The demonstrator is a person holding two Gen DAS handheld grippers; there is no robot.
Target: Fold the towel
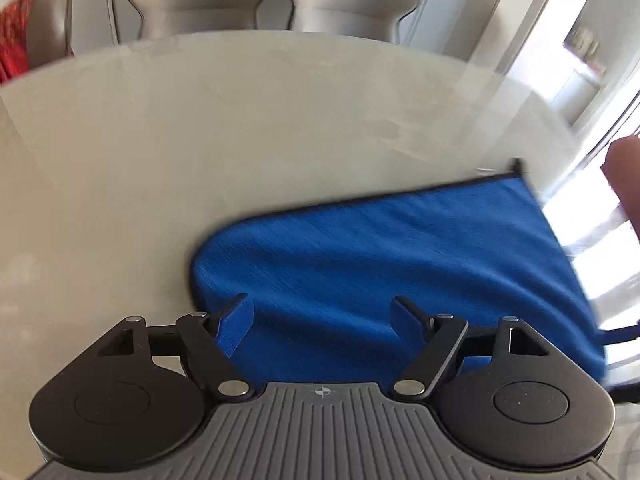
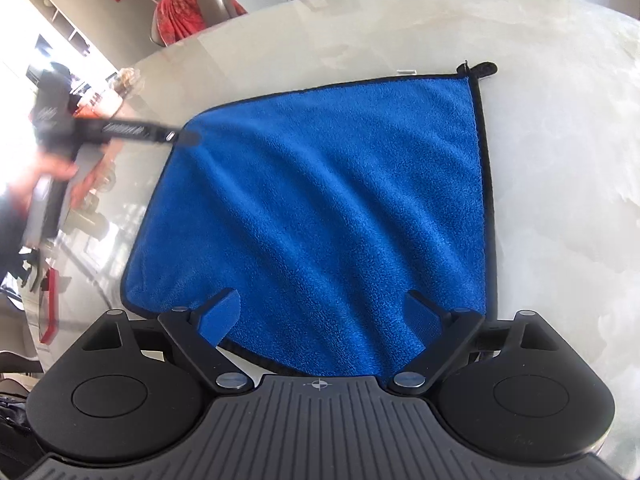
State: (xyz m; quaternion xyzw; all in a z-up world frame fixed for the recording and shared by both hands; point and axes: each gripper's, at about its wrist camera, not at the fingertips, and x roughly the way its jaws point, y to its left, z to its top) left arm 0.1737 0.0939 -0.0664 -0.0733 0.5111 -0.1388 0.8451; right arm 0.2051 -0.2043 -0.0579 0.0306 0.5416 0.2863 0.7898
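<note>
A blue towel with black edging lies flat on the pale marble table. My left gripper hovers over its near left part, jaws open, nothing between the fingers. In the right wrist view the towel spreads out ahead, with a black hanging loop at its far right corner. My right gripper stands open above the towel's near edge, holding nothing. The left gripper appears there blurred, its tip over the towel's far left corner, held by a person's hand.
Two pale chairs stand at the table's far side. A red cloth hangs over another chair. The round table's edge curves close to the towel's left side. A person's finger shows at the right.
</note>
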